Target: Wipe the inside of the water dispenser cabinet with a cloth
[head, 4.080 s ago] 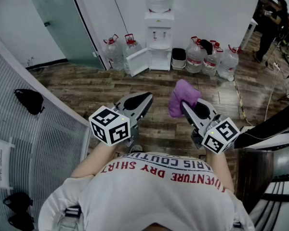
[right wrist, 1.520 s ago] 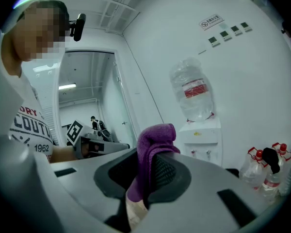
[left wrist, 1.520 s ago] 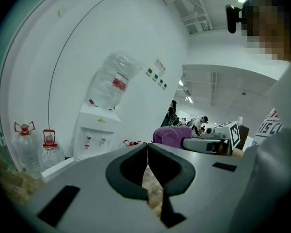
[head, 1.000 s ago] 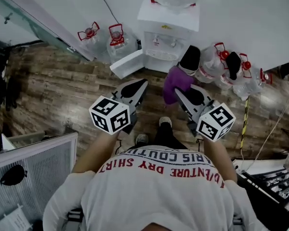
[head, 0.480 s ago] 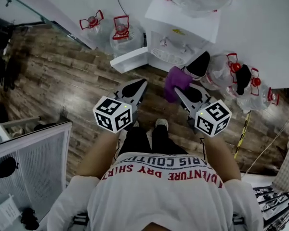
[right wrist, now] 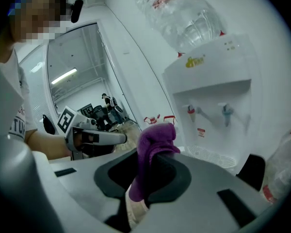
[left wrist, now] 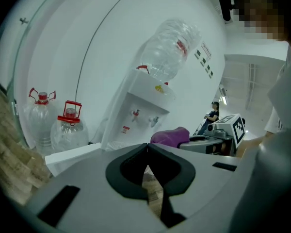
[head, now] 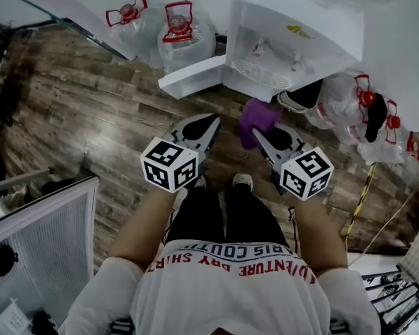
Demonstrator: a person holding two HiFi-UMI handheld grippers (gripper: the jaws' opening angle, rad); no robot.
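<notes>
Purple cloth [right wrist: 153, 144] is clamped in my right gripper [right wrist: 156, 152], its fingers [right wrist: 177, 176] closed on a fold near the cloth's middle. A wad stands proud at 12 o'clock of the tips and a short tail hangs at 6 o'clock. In the head view the cloth [head: 257, 117] sits at the nose of the right gripper [head: 262, 135], just short of the water dispenser [head: 293, 40], which is at 1 o'clock from me. Left gripper [left wrist: 146, 145] is empty, fingers [left wrist: 123, 171] pressed together with nothing between them. It shows in the head view [head: 213, 119] at 9 o'clock of the cloth. Cabinet door [head: 192, 77] is swung open toward 11 o'clock. The cabinet inside is hidden from here. Water jugs [head: 185, 30] stand at 12 o'clock of the door. My read: the cloth is light, soft and limp. It looks fleecy and should drag rather than slip on plastic. It will bunch, so the hold should stay on a thick fold with the wad leading, or the hard tips may scrape the cabinet wall. The door looks like thin, light plastic, so push gently if the cloth catches it.
</notes>
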